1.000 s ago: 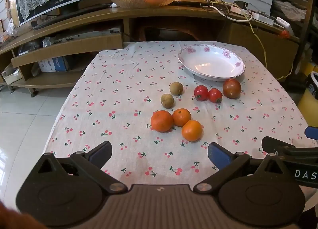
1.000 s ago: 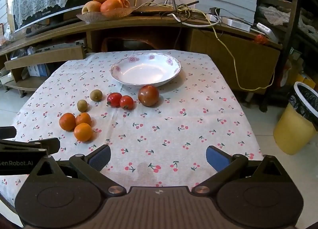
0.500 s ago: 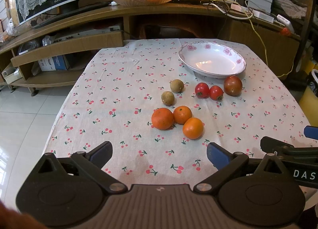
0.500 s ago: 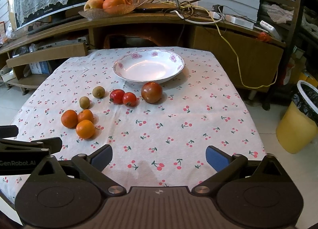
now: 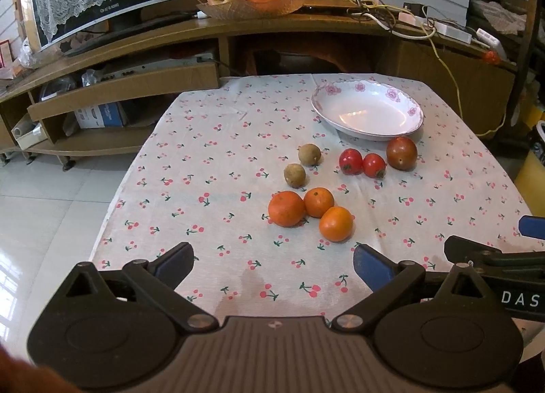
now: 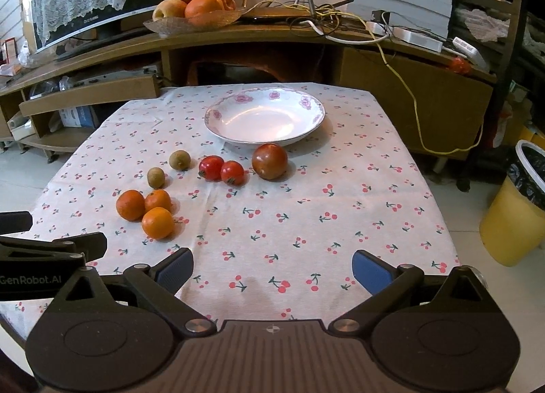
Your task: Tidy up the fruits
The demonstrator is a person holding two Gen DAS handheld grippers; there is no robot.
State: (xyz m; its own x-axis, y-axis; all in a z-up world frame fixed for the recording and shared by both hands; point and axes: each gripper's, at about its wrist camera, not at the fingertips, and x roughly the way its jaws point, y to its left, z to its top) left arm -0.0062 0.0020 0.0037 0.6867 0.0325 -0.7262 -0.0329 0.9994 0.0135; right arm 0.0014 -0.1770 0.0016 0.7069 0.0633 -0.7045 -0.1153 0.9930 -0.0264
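On the cherry-print tablecloth (image 5: 211,168) lie three oranges (image 5: 308,210) (image 6: 144,209), two brown kiwis (image 5: 301,164) (image 6: 167,168), two small red tomatoes (image 5: 362,164) (image 6: 221,170) and one larger dark tomato (image 5: 402,153) (image 6: 269,160). A white flowered bowl (image 5: 368,113) (image 6: 264,119) stands empty behind them. My left gripper (image 5: 272,262) is open and empty over the near table edge, in front of the oranges. My right gripper (image 6: 272,265) is open and empty at the near edge, to the right of the fruit.
A wooden TV cabinet (image 5: 306,32) stands behind the table with a fruit basket (image 5: 248,1) and tangled cables (image 6: 323,18) on top. A yellow bin (image 6: 514,216) stands on the floor at the right. Tiled floor (image 5: 41,209) lies to the left.
Both grippers have moved slightly forward toward the fruit, which now looks a little nearer. The jaws stay open. No fruit has moved.
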